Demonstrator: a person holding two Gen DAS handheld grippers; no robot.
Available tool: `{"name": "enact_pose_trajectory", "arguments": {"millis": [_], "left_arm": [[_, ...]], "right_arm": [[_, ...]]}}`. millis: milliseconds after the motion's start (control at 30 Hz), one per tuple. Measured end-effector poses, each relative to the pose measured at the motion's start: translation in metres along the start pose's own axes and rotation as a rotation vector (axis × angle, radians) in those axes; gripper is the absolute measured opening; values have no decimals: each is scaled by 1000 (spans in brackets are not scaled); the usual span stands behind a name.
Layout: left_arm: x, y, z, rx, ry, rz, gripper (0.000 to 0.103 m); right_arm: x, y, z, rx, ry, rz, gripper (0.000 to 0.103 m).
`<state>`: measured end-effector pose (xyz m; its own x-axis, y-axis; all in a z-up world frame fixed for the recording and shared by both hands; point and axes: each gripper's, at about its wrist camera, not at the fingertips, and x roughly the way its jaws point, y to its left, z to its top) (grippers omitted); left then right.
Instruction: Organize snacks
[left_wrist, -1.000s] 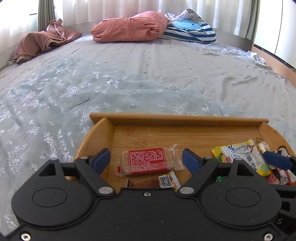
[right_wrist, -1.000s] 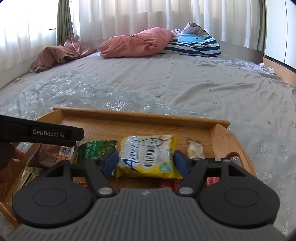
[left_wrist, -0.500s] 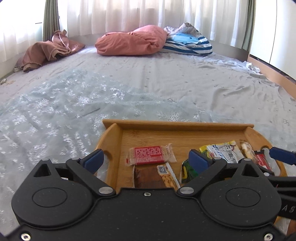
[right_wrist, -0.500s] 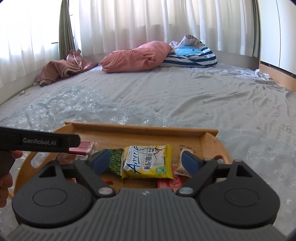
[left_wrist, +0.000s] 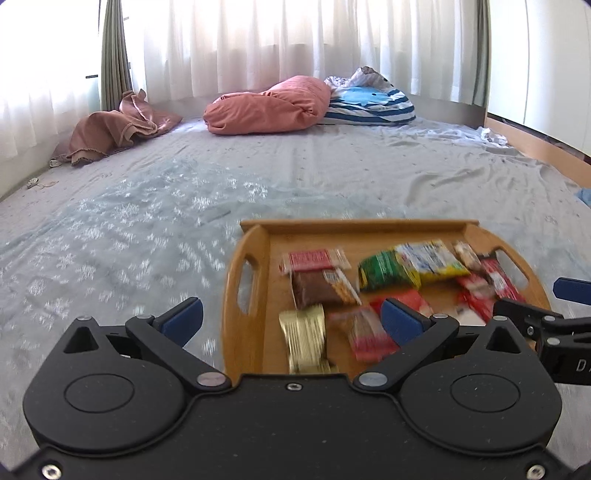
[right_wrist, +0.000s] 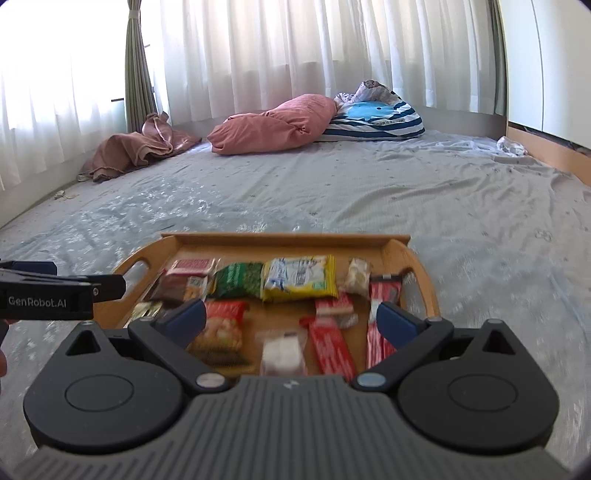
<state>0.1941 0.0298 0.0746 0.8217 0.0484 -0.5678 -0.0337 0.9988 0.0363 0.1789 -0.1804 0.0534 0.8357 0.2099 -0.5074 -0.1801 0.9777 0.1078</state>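
Observation:
A wooden tray (left_wrist: 354, 223) (right_wrist: 284, 236) lies on the bed with several snack packets laid flat in it. Among them are a yellow packet (left_wrist: 428, 258) (right_wrist: 299, 277), a green packet (left_wrist: 384, 269) (right_wrist: 236, 280), a red-label bar (left_wrist: 314, 260) (right_wrist: 192, 266), a gold packet (left_wrist: 303, 332) and red sticks (right_wrist: 328, 343). My left gripper (left_wrist: 291, 317) hovers above the tray's near left corner, jaws opening, gripping nothing. Above the near edge, my right gripper (right_wrist: 291, 317) is also opening and empty. Each gripper's body hides the tray's near rim.
Grey snowflake bedding (left_wrist: 147, 229) spreads all round the tray. At the far end lie a pink pillow (right_wrist: 273, 125), a striped blue cushion (right_wrist: 373, 118) and a crumpled brown cloth (right_wrist: 136, 151), with curtains behind. A wooden bed edge (right_wrist: 546, 155) runs along the right.
Both grippers have drawn back and up from the tray, and their jaws have spread wider. The whole tray with more packets now shows.

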Motion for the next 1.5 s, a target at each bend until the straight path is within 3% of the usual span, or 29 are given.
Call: {"name": "enact_pose_trajectory", "arguments": {"millis": [267, 600, 800, 1500], "left_arm": [[-19, -4, -50, -52, 27, 10, 103], [-1, -12, -93, -26, 89, 59, 103], [4, -14, -102, -39, 77, 63, 103], [7, -11, -103, -60, 64, 54, 103]], "right_arm": [[-26, 5, -42, -21, 4, -21, 103], [-12, 10, -80, -78, 78, -66, 103], [-1, 11, -90, -74, 124, -63, 103], [-2, 13, -97, -91, 97, -68, 103]]}}
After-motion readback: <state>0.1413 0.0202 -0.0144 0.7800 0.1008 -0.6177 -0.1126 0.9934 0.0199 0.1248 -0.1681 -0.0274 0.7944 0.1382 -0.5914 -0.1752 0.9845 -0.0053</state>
